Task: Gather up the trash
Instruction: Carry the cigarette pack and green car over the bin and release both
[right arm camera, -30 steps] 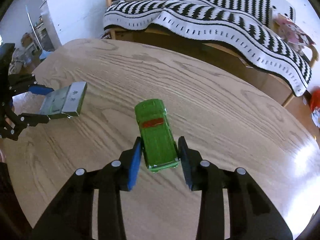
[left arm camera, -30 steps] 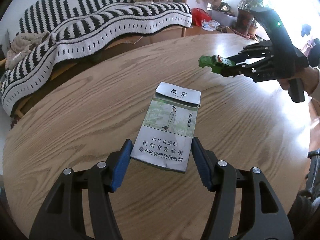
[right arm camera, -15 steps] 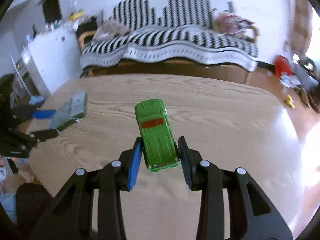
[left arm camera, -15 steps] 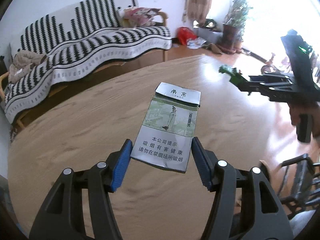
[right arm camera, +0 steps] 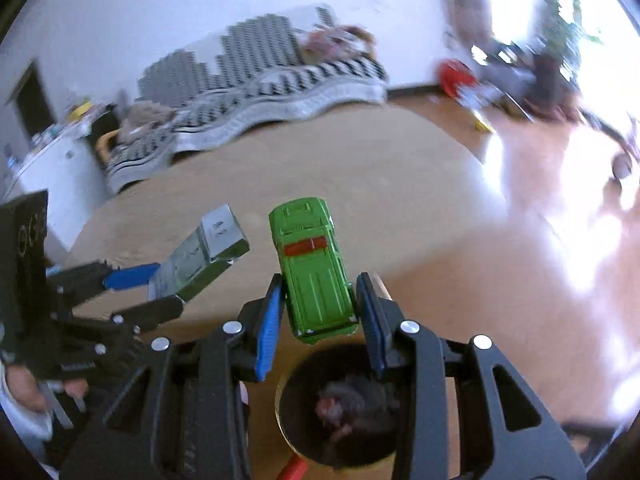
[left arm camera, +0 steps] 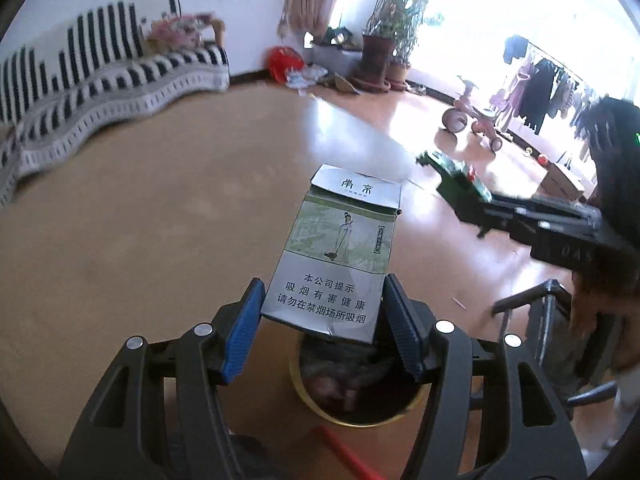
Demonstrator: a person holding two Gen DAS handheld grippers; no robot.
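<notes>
My left gripper (left arm camera: 322,322) is shut on a silver cigarette pack (left arm camera: 340,252) with Chinese print. It holds the pack in the air over a round bin (left arm camera: 356,392) with a gold rim and dark trash inside. My right gripper (right arm camera: 318,312) is shut on a green toy car (right arm camera: 312,268), also above the bin (right arm camera: 344,408). In the right wrist view the left gripper (right arm camera: 148,292) with the pack (right arm camera: 200,256) is at the left. In the left wrist view the right gripper (left arm camera: 472,204) with the car (left arm camera: 452,168) is at the right.
The round wooden table (left arm camera: 140,220) lies beyond the bin. A red stick (left arm camera: 344,452) lies by the bin. A striped sofa (left arm camera: 100,80) stands behind the table. Potted plants (left arm camera: 384,40), a pink tricycle (left arm camera: 472,120) and a chair (left arm camera: 560,320) are on the right.
Both grippers have swung off the table to the right, still holding the pack and the car. They now hang over the bin, which was not in view before.
</notes>
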